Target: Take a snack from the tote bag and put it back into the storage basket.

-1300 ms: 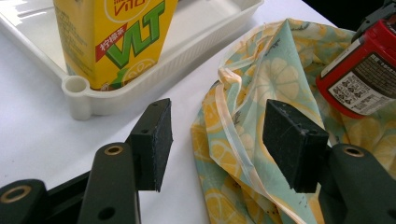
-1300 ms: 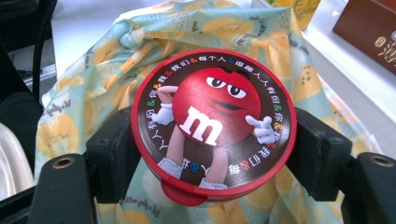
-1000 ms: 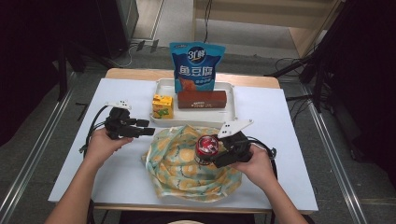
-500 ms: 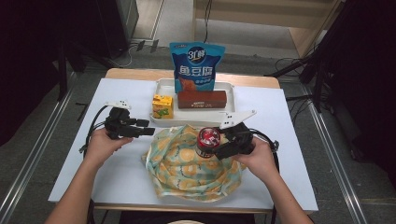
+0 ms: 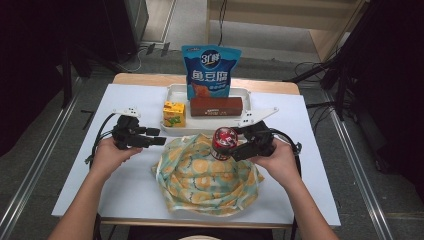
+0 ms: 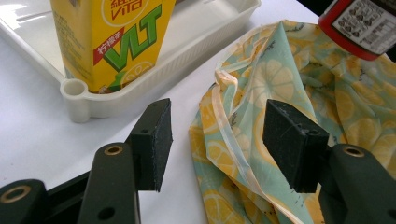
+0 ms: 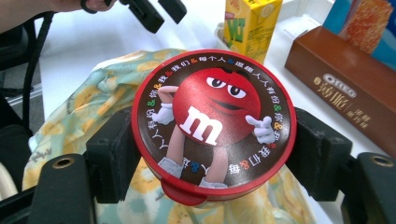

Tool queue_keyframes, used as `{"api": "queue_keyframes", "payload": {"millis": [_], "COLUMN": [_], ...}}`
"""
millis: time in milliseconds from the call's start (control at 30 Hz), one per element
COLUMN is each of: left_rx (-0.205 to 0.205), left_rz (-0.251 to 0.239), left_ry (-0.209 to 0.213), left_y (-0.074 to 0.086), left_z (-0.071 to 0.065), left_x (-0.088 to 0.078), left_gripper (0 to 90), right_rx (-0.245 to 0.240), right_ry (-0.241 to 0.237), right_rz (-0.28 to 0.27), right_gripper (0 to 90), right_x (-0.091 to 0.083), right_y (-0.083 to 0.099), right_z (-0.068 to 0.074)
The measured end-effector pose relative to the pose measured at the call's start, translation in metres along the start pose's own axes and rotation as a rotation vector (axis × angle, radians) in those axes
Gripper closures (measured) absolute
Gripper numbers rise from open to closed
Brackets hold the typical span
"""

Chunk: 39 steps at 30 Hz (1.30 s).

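Two pads of the right gripper (image 7: pixel 212 154) clamp the red candy tub (image 7: pixel 212 123), now lifted off the lemon-print cloth bag (image 5: pixel 207 175) toward the white tray (image 5: pixel 172 92), while the left gripper (image 6: pixel 219 140) waits open at the bag's edge on the white table (image 5: pixel 125 185) over grey flooring

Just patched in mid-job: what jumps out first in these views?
The red candy tub, clamped between the right gripper's jaws above the lemon-print cloth bag at table centre. Behind it a white tray holds a yellow juice carton, a brown box and an upright blue snack bag. The left gripper is open at the bag's left edge.
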<state>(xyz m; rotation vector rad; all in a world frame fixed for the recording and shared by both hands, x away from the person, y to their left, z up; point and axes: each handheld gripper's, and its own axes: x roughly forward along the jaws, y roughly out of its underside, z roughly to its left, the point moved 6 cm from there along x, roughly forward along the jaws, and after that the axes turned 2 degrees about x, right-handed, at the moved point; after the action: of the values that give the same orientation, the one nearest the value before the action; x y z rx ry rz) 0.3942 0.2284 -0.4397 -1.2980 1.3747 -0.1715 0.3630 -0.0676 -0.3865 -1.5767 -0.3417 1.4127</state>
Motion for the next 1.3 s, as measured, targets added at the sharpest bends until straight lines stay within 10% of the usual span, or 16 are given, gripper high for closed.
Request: {"api": "queue_keyframes", "payload": {"millis": [1300], "left_rx": [0.003], "left_rz": [-0.014], "left_ry": [-0.002], "left_y": [0.006], "left_z": [-0.002], "left_x": [-0.010], "left_gripper": [42.5], "right_rx": [0.027], "right_ry": [0.061], "right_rz": [0.000], "right_gripper": [26.3], "right_x": [0.006], "right_y": [-0.020], "right_z": [-0.053]}}
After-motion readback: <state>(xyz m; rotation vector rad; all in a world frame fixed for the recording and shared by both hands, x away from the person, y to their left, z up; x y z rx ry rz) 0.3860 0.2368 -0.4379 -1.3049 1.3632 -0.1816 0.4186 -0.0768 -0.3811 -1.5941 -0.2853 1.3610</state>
